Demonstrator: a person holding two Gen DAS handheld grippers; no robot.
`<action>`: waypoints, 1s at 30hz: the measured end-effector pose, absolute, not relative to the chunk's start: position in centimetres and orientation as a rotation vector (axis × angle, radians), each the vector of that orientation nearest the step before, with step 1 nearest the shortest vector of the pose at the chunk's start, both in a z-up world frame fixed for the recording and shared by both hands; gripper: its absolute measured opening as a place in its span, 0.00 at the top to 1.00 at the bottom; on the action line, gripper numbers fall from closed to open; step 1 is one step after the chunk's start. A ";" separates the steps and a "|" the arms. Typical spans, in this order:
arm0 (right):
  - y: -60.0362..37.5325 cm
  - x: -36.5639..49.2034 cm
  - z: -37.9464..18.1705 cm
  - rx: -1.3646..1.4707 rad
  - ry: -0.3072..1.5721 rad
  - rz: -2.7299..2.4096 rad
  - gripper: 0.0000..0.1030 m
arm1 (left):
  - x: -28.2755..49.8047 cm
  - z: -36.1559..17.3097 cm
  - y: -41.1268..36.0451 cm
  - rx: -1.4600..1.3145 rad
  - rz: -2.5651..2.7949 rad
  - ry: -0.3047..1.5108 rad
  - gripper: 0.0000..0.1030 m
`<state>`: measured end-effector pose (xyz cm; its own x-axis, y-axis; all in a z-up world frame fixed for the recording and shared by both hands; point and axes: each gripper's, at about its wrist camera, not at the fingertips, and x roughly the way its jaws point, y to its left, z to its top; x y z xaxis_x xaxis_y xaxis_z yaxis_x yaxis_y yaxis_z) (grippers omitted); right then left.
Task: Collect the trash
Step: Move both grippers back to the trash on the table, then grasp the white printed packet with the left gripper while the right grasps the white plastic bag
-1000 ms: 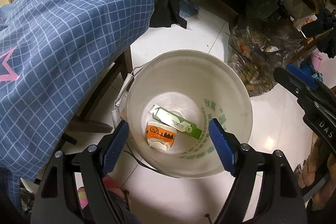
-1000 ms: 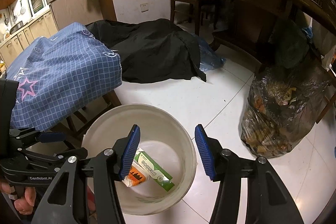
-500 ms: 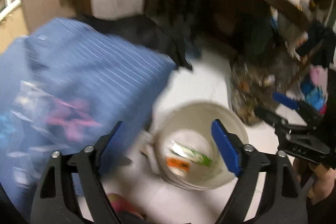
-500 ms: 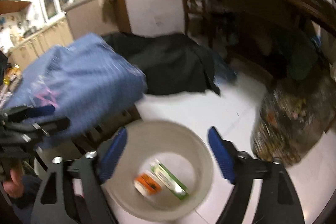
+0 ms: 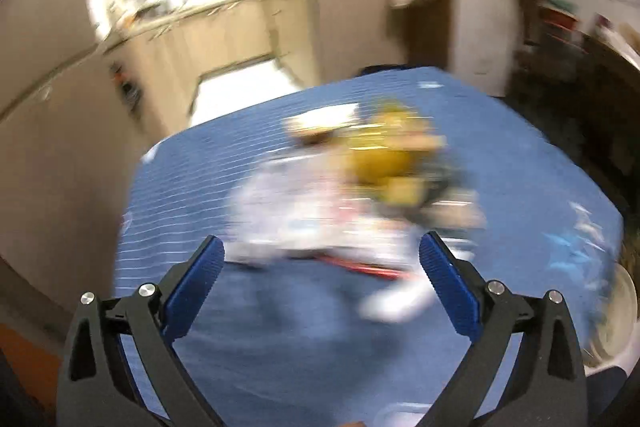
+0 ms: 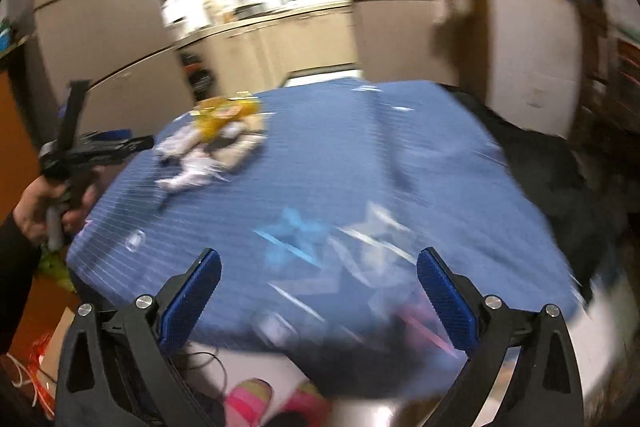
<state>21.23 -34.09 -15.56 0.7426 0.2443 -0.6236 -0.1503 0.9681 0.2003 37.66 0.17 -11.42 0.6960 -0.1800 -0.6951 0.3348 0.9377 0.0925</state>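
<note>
A blurred heap of trash (image 5: 360, 195), yellow and white wrappers, lies on a table under a blue checked cloth (image 5: 280, 339). My left gripper (image 5: 322, 281) is open and empty, just short of the heap. In the right wrist view the heap (image 6: 216, 143) sits at the table's far left. My right gripper (image 6: 318, 297) is open and empty over the cloth's near edge (image 6: 360, 227). The left gripper (image 6: 92, 147) shows at the left, in a hand. The white bucket's rim (image 5: 618, 323) peeks out at the right edge.
Kitchen cabinets and a counter (image 6: 304, 27) stand behind the table. A refrigerator (image 6: 100, 39) stands at the left. A black cloth (image 6: 560, 163) drapes beside the table at the right. Pink slippers (image 6: 272, 399) show on the floor below.
Both grippers have swung up from the bucket on the floor to the table top. The trash heap has come into view. Both stay open and empty.
</note>
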 end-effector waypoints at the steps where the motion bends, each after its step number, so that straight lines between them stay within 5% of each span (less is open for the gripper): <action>1: -32.7 22.5 -15.6 0.130 0.708 0.252 0.05 | 39.5 -11.7 1.9 0.199 -0.270 0.764 0.08; 7: -22.5 30.7 -16.8 -0.080 0.760 0.577 0.06 | 47.0 -14.1 4.4 0.123 -0.447 0.879 0.08; 13: -16.3 36.8 -17.0 -0.367 0.813 0.743 0.40 | 50.5 -17.2 1.9 0.176 -0.590 0.974 0.08; 23: -12.0 39.3 -18.9 -0.624 0.920 0.841 0.45 | 52.3 -17.7 2.0 0.120 -0.666 0.969 0.12; 24: -12.1 39.5 -18.9 -0.607 0.922 0.835 0.45 | 52.3 -17.8 2.3 0.116 -0.660 0.966 0.17; 27: -11.6 39.8 -19.0 -0.587 0.907 0.800 0.71 | 53.4 -18.1 4.1 0.099 -0.606 0.964 0.48; 30: -11.8 39.2 -18.8 -0.570 0.882 0.749 0.78 | 52.6 -18.4 5.6 0.038 -0.590 0.976 0.57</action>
